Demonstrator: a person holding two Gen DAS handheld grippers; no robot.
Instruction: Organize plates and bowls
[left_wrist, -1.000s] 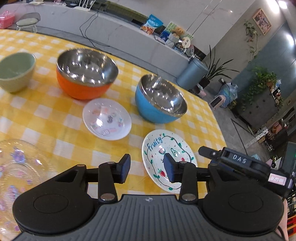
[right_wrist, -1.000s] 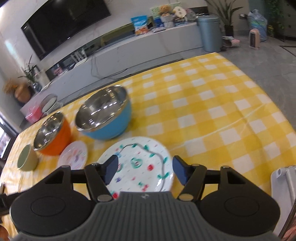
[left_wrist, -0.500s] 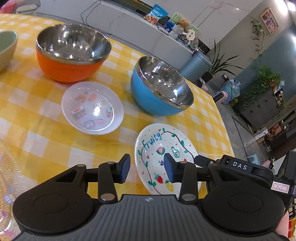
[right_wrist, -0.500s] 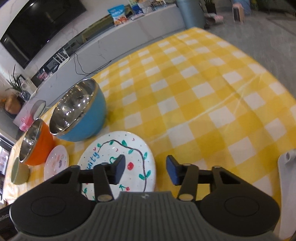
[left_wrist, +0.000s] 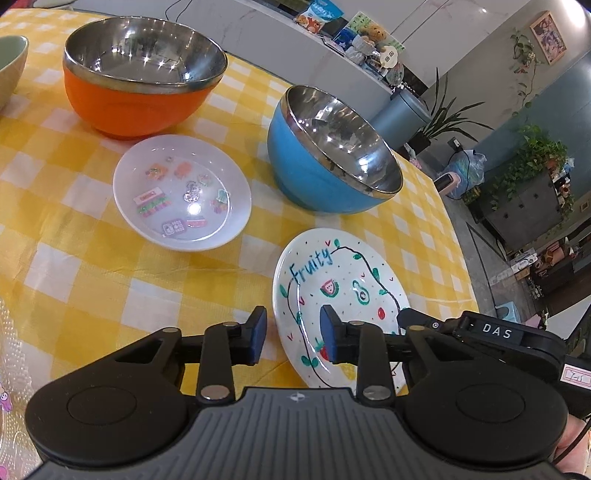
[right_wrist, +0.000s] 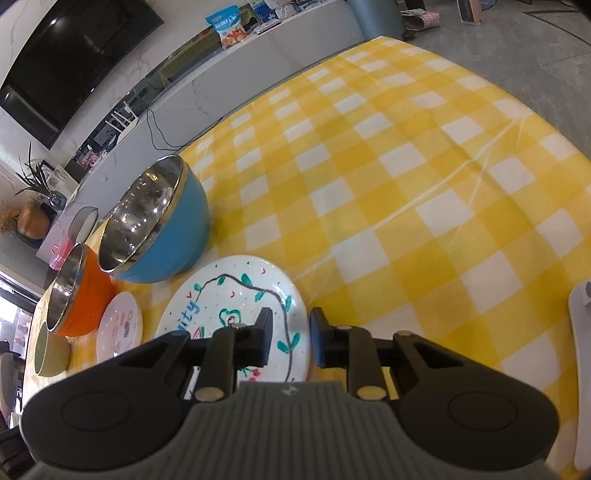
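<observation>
The white "Fruity" plate (left_wrist: 343, 291) (right_wrist: 236, 295) lies flat on the yellow checked tablecloth (right_wrist: 406, 184). My left gripper (left_wrist: 293, 334) straddles the plate's left rim, one pad over the cloth and one over the plate. Its jaws are closing, and a gap still shows on both sides of the rim. My right gripper (right_wrist: 291, 332) straddles the opposite rim. Its jaws are closing too, with the pads short of the rim. A blue steel-lined bowl (left_wrist: 332, 158) (right_wrist: 159, 225) stands just behind the plate.
An orange steel-lined bowl (left_wrist: 140, 85) (right_wrist: 83, 291), a small white dish with stickers (left_wrist: 181, 192) (right_wrist: 120, 328) and a green bowl (left_wrist: 11, 62) (right_wrist: 51, 350) stand to the left. A clear patterned plate (left_wrist: 11, 369) lies at the near left, a white object (right_wrist: 580, 350) at the right.
Both grippers have come down and closer to the Fruity plate, one at each side of it. Both pairs of jaws have narrowed, the right pair by more.
</observation>
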